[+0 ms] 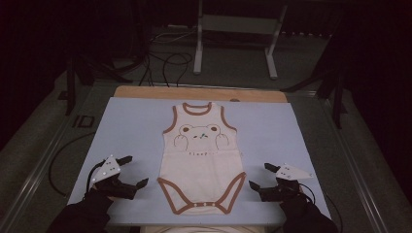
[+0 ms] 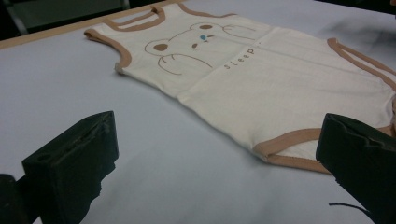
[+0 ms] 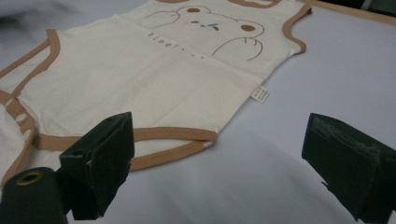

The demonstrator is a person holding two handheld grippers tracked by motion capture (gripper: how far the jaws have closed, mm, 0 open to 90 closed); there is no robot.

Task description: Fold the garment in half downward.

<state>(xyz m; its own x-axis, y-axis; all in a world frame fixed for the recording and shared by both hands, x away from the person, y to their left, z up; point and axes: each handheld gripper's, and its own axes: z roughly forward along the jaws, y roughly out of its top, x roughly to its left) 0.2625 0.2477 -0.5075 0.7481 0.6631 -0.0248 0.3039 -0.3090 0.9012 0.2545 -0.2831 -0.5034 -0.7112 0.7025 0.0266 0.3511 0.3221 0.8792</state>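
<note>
A pale blue mat (image 1: 131,126) covers a wooden table (image 1: 145,91), with a grey metal stand (image 1: 198,48) and black cables (image 1: 167,63) on the floor beyond.

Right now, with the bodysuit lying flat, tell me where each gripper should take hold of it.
Probably at the brown-trimmed leg openings of the bodysuit, the corners nearest each hand. Bring the left gripper in from the garment's left edge and the right gripper from its right, low along the blue mat. Both stand open and apart from the flat cloth, whose thicker trim gives an edge to pinch.
</note>
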